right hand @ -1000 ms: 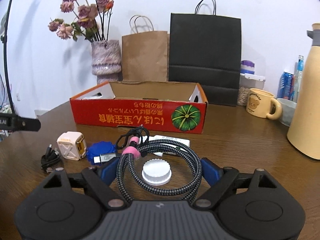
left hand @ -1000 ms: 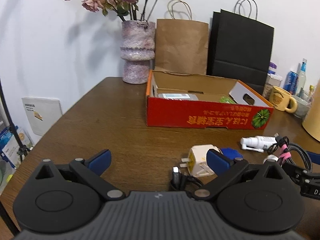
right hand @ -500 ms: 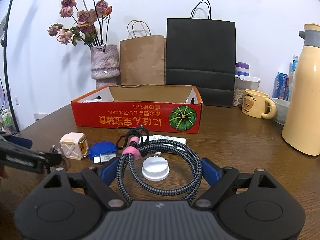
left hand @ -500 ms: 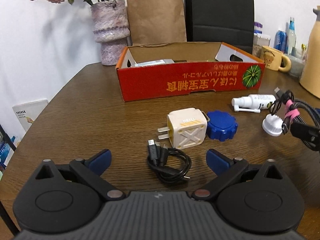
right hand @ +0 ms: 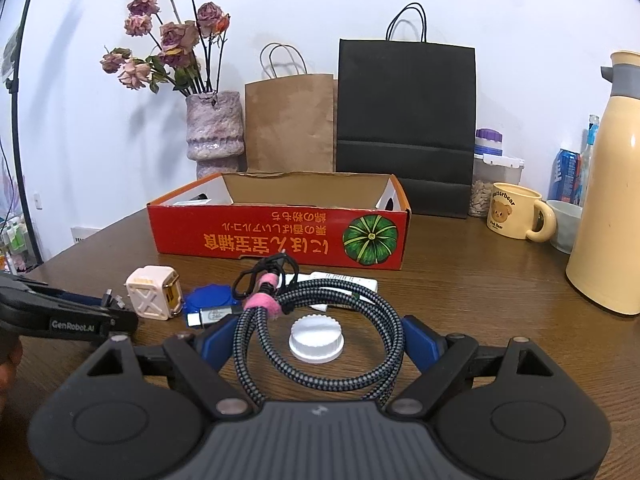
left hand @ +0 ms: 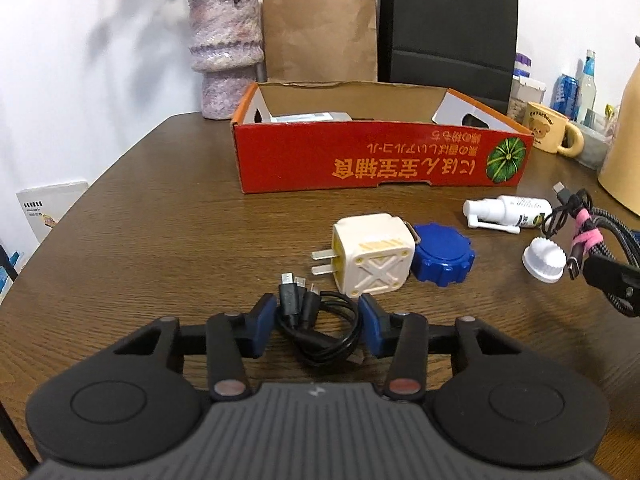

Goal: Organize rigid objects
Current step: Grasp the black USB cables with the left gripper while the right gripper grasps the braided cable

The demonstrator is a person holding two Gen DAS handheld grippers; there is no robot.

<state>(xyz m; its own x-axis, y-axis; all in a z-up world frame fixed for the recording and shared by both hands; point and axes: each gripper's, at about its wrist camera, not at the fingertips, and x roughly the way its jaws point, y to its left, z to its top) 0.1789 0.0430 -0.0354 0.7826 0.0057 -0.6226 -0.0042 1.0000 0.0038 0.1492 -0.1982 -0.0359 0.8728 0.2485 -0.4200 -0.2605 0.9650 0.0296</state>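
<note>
My left gripper (left hand: 318, 326) sits low over the brown table, its jaws closing with the blue pads against both sides of a small coiled black cable (left hand: 320, 320). Just beyond it lie a white plug adapter (left hand: 374, 254) and a blue cap (left hand: 442, 260). Further right are a white cap (left hand: 544, 258) and a white spray bottle (left hand: 508, 210). My right gripper (right hand: 318, 332) is shut on a coiled grey braided cable (right hand: 360, 312) bound with a pink tie. The open red cardboard box (left hand: 380, 160) stands behind, with a flat packet inside.
At the back stand a vase of dried flowers (left hand: 226, 48), a brown paper bag (left hand: 320, 28) and a black bag (right hand: 406, 120). A bear mug (right hand: 516, 212), a white bowl and a tall cream flask (right hand: 612, 200) crowd the right. The table edge curves away at left.
The left gripper's wide-open jaws have closed in on the small black cable, after dropping towards it. The right gripper and its braided cable have stayed put.
</note>
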